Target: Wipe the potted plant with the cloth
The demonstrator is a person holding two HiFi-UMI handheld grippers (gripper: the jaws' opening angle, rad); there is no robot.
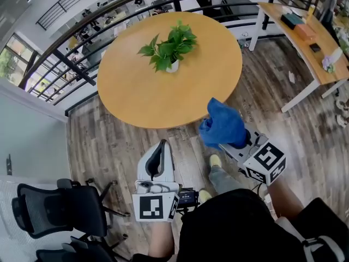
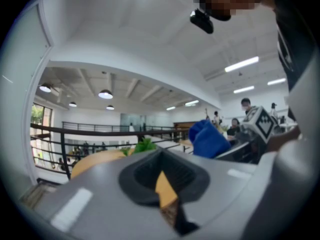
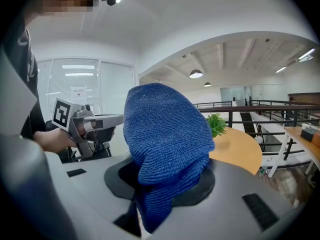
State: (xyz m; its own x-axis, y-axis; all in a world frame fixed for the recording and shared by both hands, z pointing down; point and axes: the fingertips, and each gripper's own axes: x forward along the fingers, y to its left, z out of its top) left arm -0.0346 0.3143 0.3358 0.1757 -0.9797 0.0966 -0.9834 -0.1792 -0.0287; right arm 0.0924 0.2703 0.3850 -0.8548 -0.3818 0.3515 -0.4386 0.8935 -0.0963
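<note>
Table first, round and wooden, with the potted plant standing toward its far side, nothing touching it. Next the blue cloth, bunched and clamped in the right gripper, well short of the leaves (no wiping begun, by the look of it). And the left gripper is closed, empty, over the floor.

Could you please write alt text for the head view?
From above, the right gripper holds a bunched blue cloth near a round wooden table bearing a potted plant. The left gripper, shut and empty, is short of the table.
</note>
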